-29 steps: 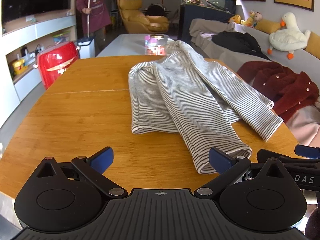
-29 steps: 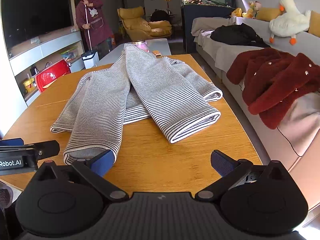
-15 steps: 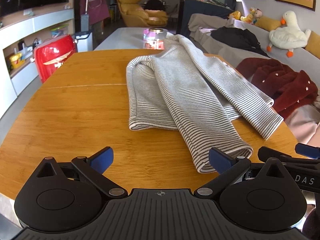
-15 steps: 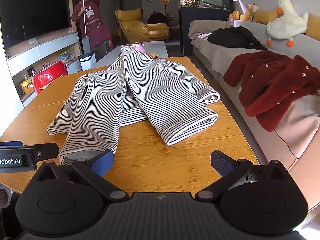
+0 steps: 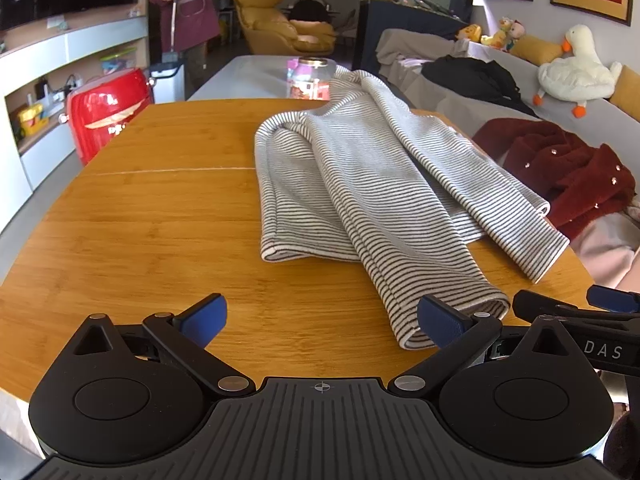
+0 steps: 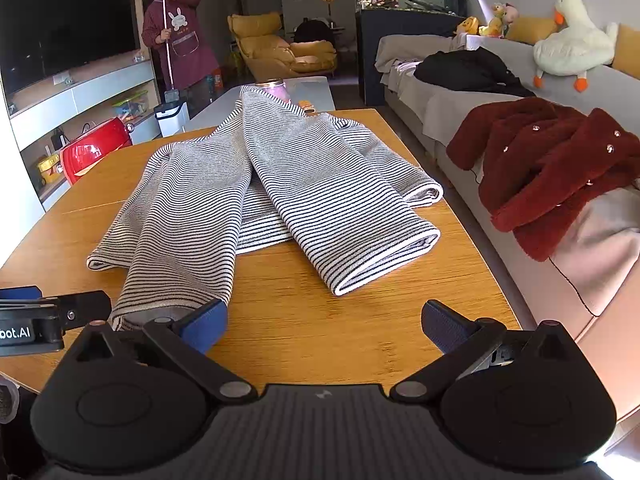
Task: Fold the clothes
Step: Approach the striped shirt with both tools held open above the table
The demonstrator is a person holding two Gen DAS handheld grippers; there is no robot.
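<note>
Striped top (image 5: 360,184) on the wooden tabletop (image 5: 160,216)
Both tongs, left (image 5: 320,316) and right (image 6: 324,320), wide open, holding nothing; their bodies hide the near edge.

garment (image 5: 360,184): grey-white, black stripes | table (image 5: 160,220): orange wood | coat (image 6: 552,168): red

- Left tool (image 5: 320,316): matte black body with a ribbed centre deck and a small white crosshair mark at the deck's front edge.
- Two round black pivot housings, one each side, with triangular cut-outs above them.
- Silver screw heads at the linkage joints.
- Blue textured fingertips (image 5: 440,322) on black link arms.
- Right tool (image 6: 324,322): same build, faint logo on the deck; white "DAS" lettering on its side.
</note>
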